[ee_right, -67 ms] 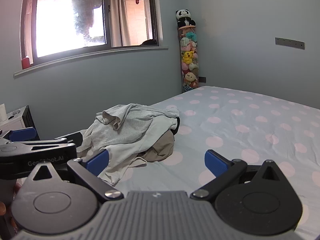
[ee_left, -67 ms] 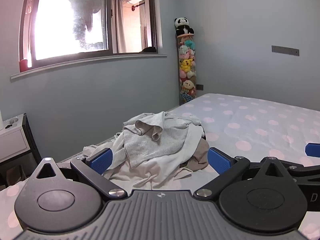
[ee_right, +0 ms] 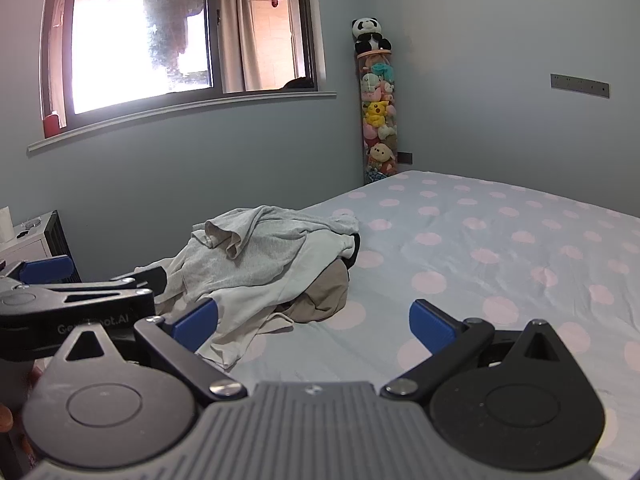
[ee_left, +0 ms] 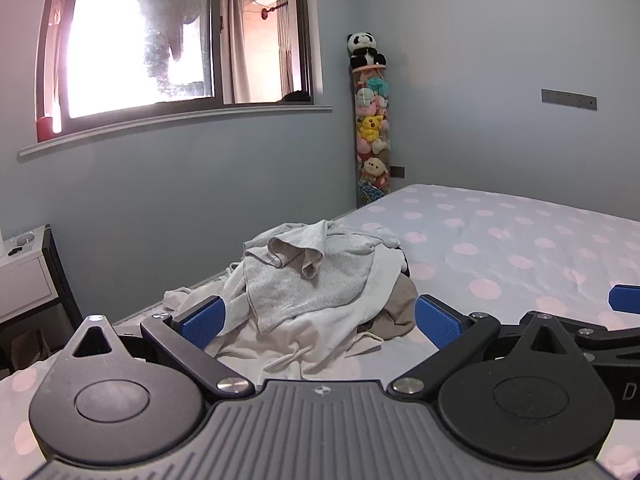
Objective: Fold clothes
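Left gripper [ee_left: 318, 320]: fingers spread wide, nothing between the blue pads, held low over the bed [ee_left: 520, 248] and aimed straight at the pile of clothes [ee_left: 316, 284]. Right gripper [ee_right: 314, 322]: likewise spread wide and empty, to the right of the pile, over bare polka-dot sheet.

Pile sits crumpled near the bed's left edge; grey garment [ee_left: 308, 276] on top, white one [ee_left: 320, 332] below it, brown one [ee_left: 400, 304] at the pile's right side. Beyond the pile: blue wall, window [ee_left: 172, 40] above. Tube of plush toys [ee_left: 372, 136] in the corner past the bed.
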A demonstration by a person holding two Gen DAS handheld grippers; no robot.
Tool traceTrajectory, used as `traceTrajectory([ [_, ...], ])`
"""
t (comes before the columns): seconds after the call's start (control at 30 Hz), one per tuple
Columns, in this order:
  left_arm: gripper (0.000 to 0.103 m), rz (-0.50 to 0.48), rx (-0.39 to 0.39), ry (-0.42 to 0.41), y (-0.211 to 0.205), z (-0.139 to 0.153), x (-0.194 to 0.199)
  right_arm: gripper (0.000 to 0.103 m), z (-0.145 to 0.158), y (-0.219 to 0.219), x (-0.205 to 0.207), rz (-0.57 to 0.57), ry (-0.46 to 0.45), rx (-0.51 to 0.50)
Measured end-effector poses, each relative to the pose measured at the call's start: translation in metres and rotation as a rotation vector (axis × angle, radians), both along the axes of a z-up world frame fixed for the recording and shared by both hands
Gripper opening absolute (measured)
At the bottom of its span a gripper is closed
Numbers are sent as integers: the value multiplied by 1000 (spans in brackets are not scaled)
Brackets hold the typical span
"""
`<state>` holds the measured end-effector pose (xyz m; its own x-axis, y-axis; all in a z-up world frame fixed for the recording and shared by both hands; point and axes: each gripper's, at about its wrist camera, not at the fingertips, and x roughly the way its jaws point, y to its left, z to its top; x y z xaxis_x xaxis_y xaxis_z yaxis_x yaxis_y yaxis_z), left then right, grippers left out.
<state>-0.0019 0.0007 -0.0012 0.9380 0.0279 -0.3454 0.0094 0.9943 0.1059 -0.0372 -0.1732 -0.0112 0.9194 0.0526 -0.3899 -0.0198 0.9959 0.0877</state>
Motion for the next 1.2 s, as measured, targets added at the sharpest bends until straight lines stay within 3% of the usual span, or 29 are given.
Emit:
traceTrajectory([
  [0.2,103,4,6,15,-8,-4,0,103,-2,-5,-2,1,-10,16],
  [0.33,103,-17,-33,44,0,-4,4,102,-3,-9,-3,2,-17,26],
  [0.8,102,-8,-43,-19,-3,1,-1,102,-1,-3,-1,-4,-5,44],
  [1.2,102,-51,-69,-4,-1,2,0,102,0,-5,-3,-15,-2,62],
])
